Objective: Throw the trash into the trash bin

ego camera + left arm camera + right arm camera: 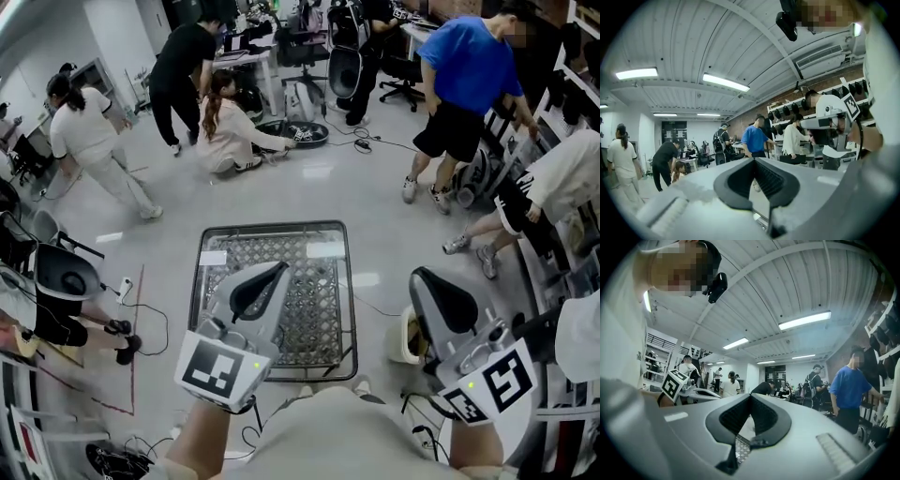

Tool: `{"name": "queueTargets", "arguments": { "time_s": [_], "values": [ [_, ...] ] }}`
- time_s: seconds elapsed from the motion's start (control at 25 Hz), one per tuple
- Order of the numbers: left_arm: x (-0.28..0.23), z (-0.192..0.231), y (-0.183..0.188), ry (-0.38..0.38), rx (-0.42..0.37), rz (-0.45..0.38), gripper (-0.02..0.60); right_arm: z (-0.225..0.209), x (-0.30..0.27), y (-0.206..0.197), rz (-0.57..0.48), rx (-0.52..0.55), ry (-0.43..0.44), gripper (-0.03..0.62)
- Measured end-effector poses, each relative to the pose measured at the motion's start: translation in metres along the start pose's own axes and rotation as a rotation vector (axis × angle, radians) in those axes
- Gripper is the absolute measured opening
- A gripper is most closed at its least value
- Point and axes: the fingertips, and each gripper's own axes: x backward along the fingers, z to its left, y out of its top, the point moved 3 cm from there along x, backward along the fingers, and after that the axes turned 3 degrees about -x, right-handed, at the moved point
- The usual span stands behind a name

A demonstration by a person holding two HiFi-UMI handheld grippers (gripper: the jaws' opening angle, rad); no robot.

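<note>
My left gripper [281,268] is held over the near end of a low metal-lattice table [208,309], pointing forward, jaws shut and empty. In its own view the left gripper [753,159] points level across the room. My right gripper [417,274] hangs right of the table, also shut with nothing in it, and in its own view the right gripper [750,395] looks over the table's lattice. A pale round bin [407,337] stands on the floor beside the table's right edge, partly hidden behind the right gripper. I see no trash in either gripper.
Two pale rectangles [214,258] on the table's far end may be glare. Several people stand or crouch on the floor beyond the table [230,127]. Cables [150,314] trail on the floor at left. Shelving [820,96] lines the right wall.
</note>
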Motion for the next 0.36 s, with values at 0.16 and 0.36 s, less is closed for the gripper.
{"name": "queueTargets", "arguments": {
  "time_s": [0.16,0.36],
  "values": [
    [0.001,-0.002,0.006,-0.015,-0.003,-0.013,0.003,-0.001,0.002,0.002,0.0,0.005,-0.008,0.005],
    [0.001,0.004,0.015,-0.016,-0.025,-0.008,0.002,0.001,-0.002,0.011,-0.001,0.012,-0.017,0.003]
  ]
}}
